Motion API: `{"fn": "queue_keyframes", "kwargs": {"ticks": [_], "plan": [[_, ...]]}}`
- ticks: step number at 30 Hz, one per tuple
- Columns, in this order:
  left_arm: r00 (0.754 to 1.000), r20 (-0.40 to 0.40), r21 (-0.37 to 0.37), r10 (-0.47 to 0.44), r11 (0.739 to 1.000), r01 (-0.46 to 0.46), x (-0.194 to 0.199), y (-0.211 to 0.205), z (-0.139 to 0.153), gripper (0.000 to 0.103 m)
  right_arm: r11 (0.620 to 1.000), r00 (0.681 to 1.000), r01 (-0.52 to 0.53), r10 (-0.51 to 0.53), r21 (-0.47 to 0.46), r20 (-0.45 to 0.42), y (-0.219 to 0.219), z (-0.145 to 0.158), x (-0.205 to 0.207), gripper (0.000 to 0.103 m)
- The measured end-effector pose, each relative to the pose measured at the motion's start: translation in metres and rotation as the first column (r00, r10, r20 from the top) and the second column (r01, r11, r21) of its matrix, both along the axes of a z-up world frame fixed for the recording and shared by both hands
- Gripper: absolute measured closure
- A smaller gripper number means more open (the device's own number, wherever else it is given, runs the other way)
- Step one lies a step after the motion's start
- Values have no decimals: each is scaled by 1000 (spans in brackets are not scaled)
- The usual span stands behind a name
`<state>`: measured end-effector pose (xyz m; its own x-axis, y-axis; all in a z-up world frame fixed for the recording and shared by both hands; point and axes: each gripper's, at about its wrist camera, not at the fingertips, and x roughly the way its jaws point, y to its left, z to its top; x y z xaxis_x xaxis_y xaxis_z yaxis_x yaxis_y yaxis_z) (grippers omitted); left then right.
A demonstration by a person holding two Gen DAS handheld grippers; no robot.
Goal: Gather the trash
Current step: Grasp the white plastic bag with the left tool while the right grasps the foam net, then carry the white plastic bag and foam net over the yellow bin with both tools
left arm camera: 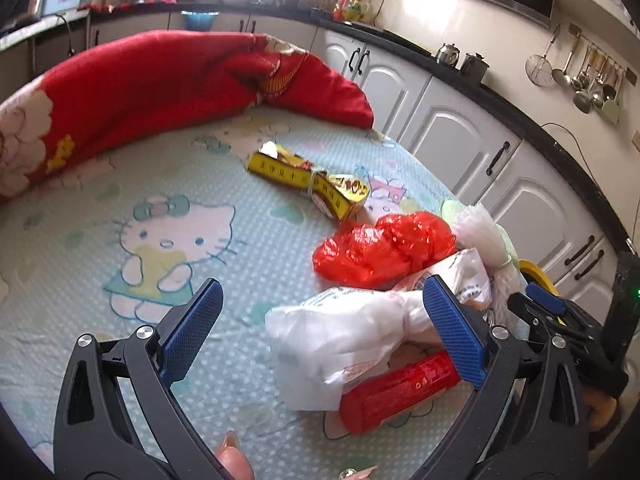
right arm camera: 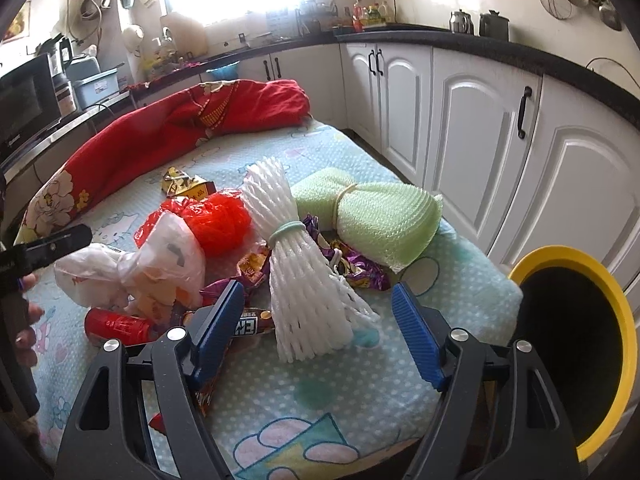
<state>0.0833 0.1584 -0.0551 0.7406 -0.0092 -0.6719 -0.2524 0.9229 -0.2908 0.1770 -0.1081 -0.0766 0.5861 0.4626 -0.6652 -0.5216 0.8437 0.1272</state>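
Trash lies on a Hello Kitty sheet (left arm camera: 120,184). My left gripper (left arm camera: 324,320) is open over a white plastic bag (left arm camera: 340,332) and a red can (left arm camera: 400,392); a red plastic bag (left arm camera: 384,248) and a yellow wrapper (left arm camera: 308,184) lie beyond. My right gripper (right arm camera: 320,324) is open around the lower end of a white foam net bundle (right arm camera: 296,260). A green foam net bundle (right arm camera: 384,216), purple wrappers (right arm camera: 360,268), the red bag (right arm camera: 216,216), the white bag (right arm camera: 152,268) and the can (right arm camera: 120,326) lie around it.
A yellow-rimmed black bin (right arm camera: 576,340) stands at the bed's right edge. A red quilt (left arm camera: 160,80) lies along the far side. White kitchen cabinets (right arm camera: 480,120) run close on the right. The right gripper shows in the left view (left arm camera: 544,308).
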Motion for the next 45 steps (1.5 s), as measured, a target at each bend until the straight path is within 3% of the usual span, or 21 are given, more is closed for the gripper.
{"fn": "queue_keyframes", "kwargs": {"ticks": [8,11,13,17,31,45], "plan": [[999,-16,-43,-32,999,31,-2,-4,-14,11,1000,999,-18,18,-10,-37,2,-10,4,54],[999,-23,-47,-43,998,42,-2,-6,-16,20,1000,999,-23,23,-14,-45,2,-13,3,62],[998,-30,-49,-48,998,47,-2,-6,-17,33,1000,998,-27,26,-16,-50,1,-14,2,69],[998,-40,-61,-55,997,52,-4,-4,-18,41,999,998,-34,33,-9,-56,0,-14,1,81],[996,-46,-17,-83,997,82,-9,-8,-9,62,999,998,-41,42,18,-36,-5,-1,-9,86],[996,30,1,-90,996,90,-18,-20,25,63,997,999,-41,41,60,13,-29,28,-21,87]]}}
